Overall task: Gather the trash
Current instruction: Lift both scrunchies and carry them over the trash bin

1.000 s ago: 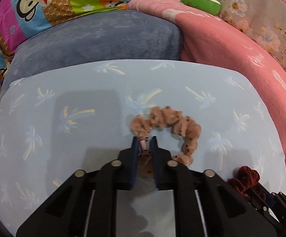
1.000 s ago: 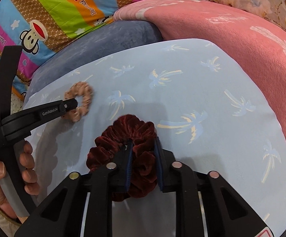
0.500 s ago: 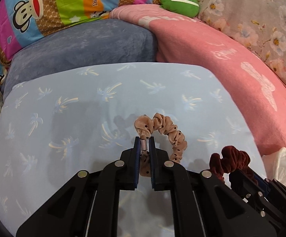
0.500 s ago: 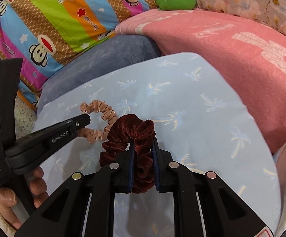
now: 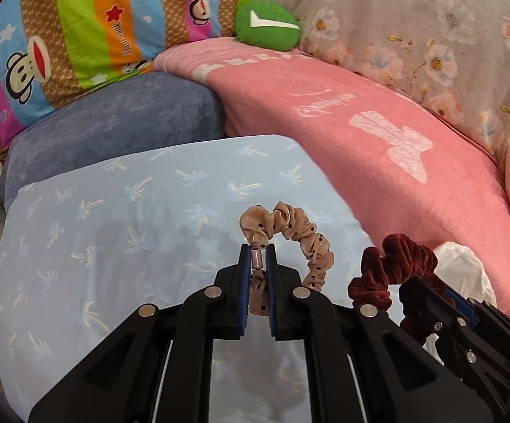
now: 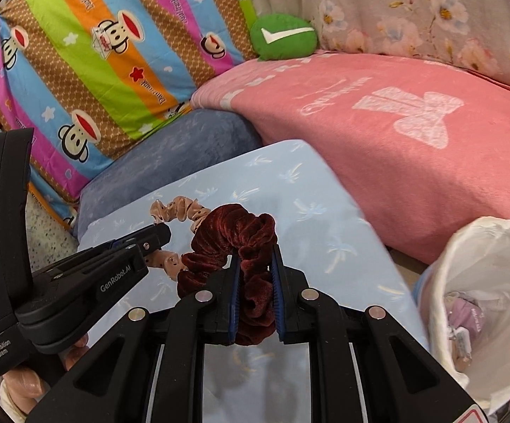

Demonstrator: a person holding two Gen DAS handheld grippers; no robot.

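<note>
My left gripper (image 5: 257, 252) is shut on a beige dotted scrunchie (image 5: 300, 232) and holds it in the air above the light blue palm-print pillow (image 5: 114, 246). My right gripper (image 6: 255, 261) is shut on a dark red velvet scrunchie (image 6: 230, 236), also lifted off the pillow. In the right wrist view the left gripper (image 6: 156, 234) is to the left with the beige scrunchie (image 6: 181, 209). In the left wrist view the red scrunchie (image 5: 392, 261) hangs at the right. A bin lined with a white bag (image 6: 484, 303) stands at lower right with some trash inside.
A pink blanket (image 5: 378, 134) lies to the right of the pillow. A blue-grey cushion (image 5: 121, 123), a striped monkey-print pillow (image 5: 61, 35), a green cushion (image 5: 267, 24) and floral fabric (image 5: 413, 17) lie behind. The white bag (image 5: 462, 268) shows behind the right gripper.
Both grippers have lifted their scrunchies off the blue pillow and swung right. The white-lined bin has come into the right wrist view.
</note>
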